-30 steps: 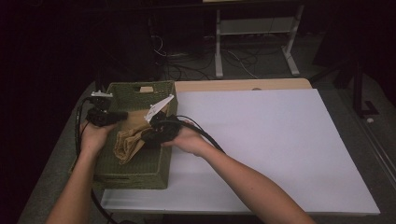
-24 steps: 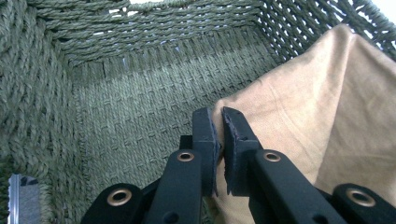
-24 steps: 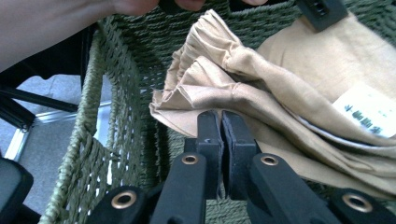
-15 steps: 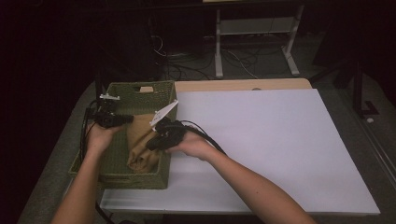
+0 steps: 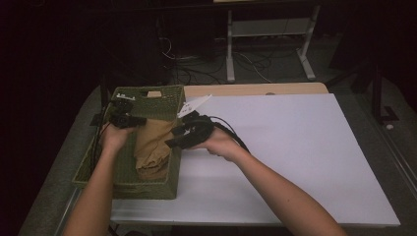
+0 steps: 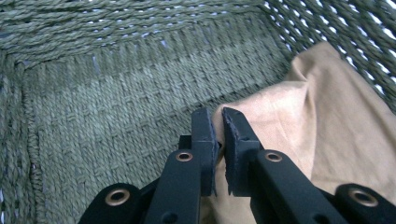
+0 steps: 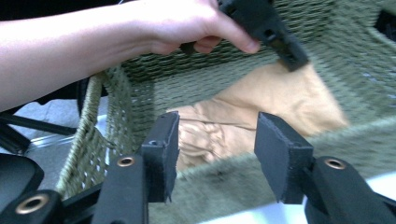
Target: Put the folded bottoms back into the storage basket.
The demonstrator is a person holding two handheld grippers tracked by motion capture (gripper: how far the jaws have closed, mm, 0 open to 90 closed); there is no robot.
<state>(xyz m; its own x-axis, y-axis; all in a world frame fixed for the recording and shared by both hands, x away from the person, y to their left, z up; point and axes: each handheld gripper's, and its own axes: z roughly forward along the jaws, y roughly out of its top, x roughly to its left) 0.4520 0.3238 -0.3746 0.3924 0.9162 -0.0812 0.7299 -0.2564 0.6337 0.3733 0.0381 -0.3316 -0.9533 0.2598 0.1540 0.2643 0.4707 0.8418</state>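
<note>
A tan cloth [image 5: 152, 145] lies crumpled in a green woven basket [image 5: 147, 189] at the table's left. My left gripper [image 5: 140, 120] reaches into the basket's far part, shut on an edge of the cloth [image 6: 317, 130]; the fabric is pinched between the jaws [image 6: 218, 116], just above the basket's floor [image 6: 116, 102]. My right gripper [image 5: 169, 140] hovers over the basket's right rim. Its jaws have just been opening and now stand open [image 7: 217, 128] with nothing between them. Beyond them I see the cloth [image 7: 280, 98] and the left gripper [image 7: 289, 56].
The basket stands on a large white sheet [image 5: 295, 147] that covers the table. A cable [image 5: 231, 132] trails from the right gripper across it. Behind the table is a dark floor with cables and a white frame [image 5: 265, 29].
The right gripper has let go of the cloth, opened and drawn back toward the basket's right rim. The cloth has sunk into the basket as the left gripper lowered with it.
</note>
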